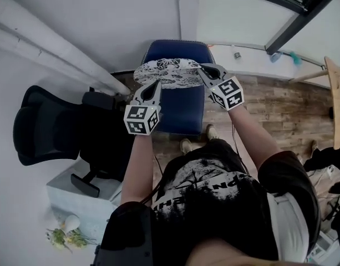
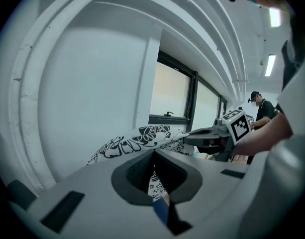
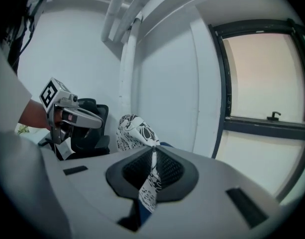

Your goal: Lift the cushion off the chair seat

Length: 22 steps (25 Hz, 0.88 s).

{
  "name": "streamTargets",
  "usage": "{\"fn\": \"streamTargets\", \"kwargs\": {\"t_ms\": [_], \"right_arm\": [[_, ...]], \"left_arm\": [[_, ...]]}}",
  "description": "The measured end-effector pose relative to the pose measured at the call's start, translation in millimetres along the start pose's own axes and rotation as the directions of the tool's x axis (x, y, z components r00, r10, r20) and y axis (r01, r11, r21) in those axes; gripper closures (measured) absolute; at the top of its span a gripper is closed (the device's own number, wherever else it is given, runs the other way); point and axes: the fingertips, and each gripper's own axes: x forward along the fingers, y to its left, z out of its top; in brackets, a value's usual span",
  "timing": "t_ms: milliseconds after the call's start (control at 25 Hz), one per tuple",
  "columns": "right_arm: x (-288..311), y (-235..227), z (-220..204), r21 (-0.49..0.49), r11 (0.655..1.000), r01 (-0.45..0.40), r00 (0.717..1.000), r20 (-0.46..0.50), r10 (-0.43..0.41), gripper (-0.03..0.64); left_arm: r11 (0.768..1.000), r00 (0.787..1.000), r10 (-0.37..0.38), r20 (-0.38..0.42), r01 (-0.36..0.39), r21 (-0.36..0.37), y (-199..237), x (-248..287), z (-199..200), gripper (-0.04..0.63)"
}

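A white cushion with a black flower print (image 1: 167,72) hangs in the air above the blue chair seat (image 1: 181,107), held at both ends. My left gripper (image 1: 155,86) is shut on its left edge, and the printed cloth (image 2: 154,183) shows pinched between the jaws. On the right edge my right gripper (image 1: 202,70) is shut as well, with a fold of the cushion (image 3: 151,176) squeezed in its jaws. The cushion (image 2: 142,138) stretches across to the other gripper (image 2: 217,133) in the left gripper view. Part of the blue chair back (image 1: 178,50) is hidden behind it.
A black office chair (image 1: 53,129) stands at the left beside the blue chair. A white wall with pipes (image 1: 53,54) runs behind, and a dark-framed window (image 3: 256,83) is at the right. Wooden floor (image 1: 280,110) lies to the right; a pale box (image 1: 84,195) sits near my left side.
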Motion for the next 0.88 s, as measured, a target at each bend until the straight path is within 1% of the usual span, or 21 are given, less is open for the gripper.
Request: {"fn": "streamTargets", "kwargs": {"t_ms": [240, 360, 560, 680, 880], "right_arm": [[-31.6, 7.6, 42.5, 0.079, 0.996, 0.032, 0.994, 0.098, -0.040, 0.591], [-44.6, 13.2, 59.2, 0.070, 0.997, 0.038, 0.990, 0.134, -0.047, 0.591], [-57.2, 20.2, 79.9, 0.053, 0.998, 0.027, 0.982, 0.183, -0.036, 0.591], [-58.0, 26.0, 83.7, 0.045, 0.999, 0.020, 0.981, 0.190, -0.028, 0.591], [-55.2, 32.1, 84.4, 0.047, 0.999, 0.007, 0.981, 0.195, -0.016, 0.591]], "left_arm": [[0.999, 0.999, 0.010, 0.046, -0.011, 0.033, 9.2, -17.2, 24.7, 0.583], [0.999, 0.998, 0.018, 0.064, -0.020, 0.040, 13.1, -26.4, 30.0, 0.583], [0.999, 0.996, 0.039, 0.079, -0.042, 0.033, 15.7, -36.4, 29.0, 0.583], [0.998, 0.995, 0.048, 0.087, -0.051, 0.024, 15.9, -39.7, 26.9, 0.583], [0.998, 0.994, 0.061, 0.092, -0.064, 0.028, 19.0, -45.0, 27.8, 0.583]]}}
